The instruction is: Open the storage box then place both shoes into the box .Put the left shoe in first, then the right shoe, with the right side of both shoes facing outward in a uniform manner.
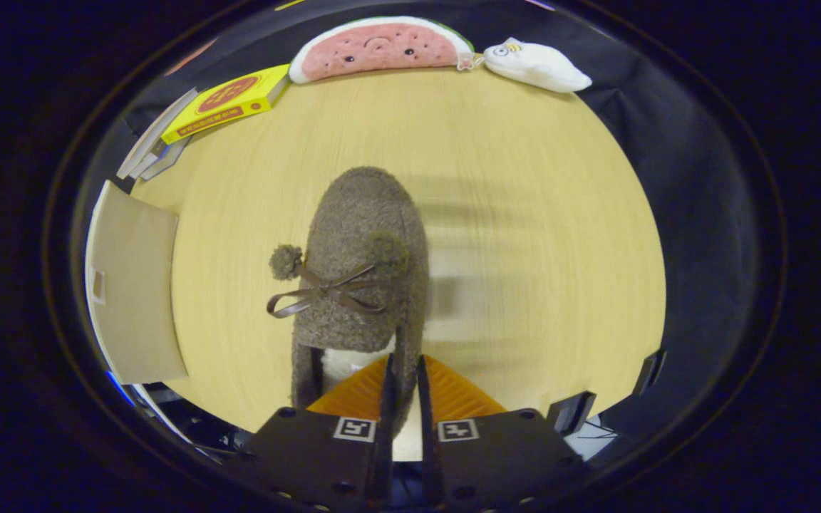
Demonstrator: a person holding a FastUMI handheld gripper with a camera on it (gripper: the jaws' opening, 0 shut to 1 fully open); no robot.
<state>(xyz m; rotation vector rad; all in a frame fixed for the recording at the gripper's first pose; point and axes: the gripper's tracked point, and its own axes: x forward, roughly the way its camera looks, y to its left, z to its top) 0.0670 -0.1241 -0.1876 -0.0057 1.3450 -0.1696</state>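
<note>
Gripper view: shoe held at the heel rim, box lying off to the left

Gripper view, single moment. The claw [403,377] is clenched on the brown fleece shoe [360,271]: its two fingers stand nearly together, with the shoe's right-hand heel wall pinched between them, so both appear to press on that wall. The shoe's long axis runs straight ahead along the fingers, heel at the fingertips and rounded toe pointing away over the counter [524,178]. A brown ribbon bow [325,292] with two pompoms crosses the upper; the pale lining [343,363] shows at the opening just left of the fingers. Blur on the counter right of the shoe suggests motion, and the shoe is probably lifted, though contact with the counter cannot be settled from this angle.

The relation that governs the coming move: the beige panel [132,285], judged to be the storage box or its opened lid, lies to the left of the claw and well apart from the shoe, roughly level with the shoe's middle. Its interior is not visible. Carrying the shoe there calls for a leftward travel, and likely a turn of the long axis so that the shoe's right side faces outward. Which shoe of the pair this is cannot be told.

Beyond the toe, at the counter's far edge, lie a yellow box [229,103], a watermelon plush [382,46] and a white plush [539,65]
</note>
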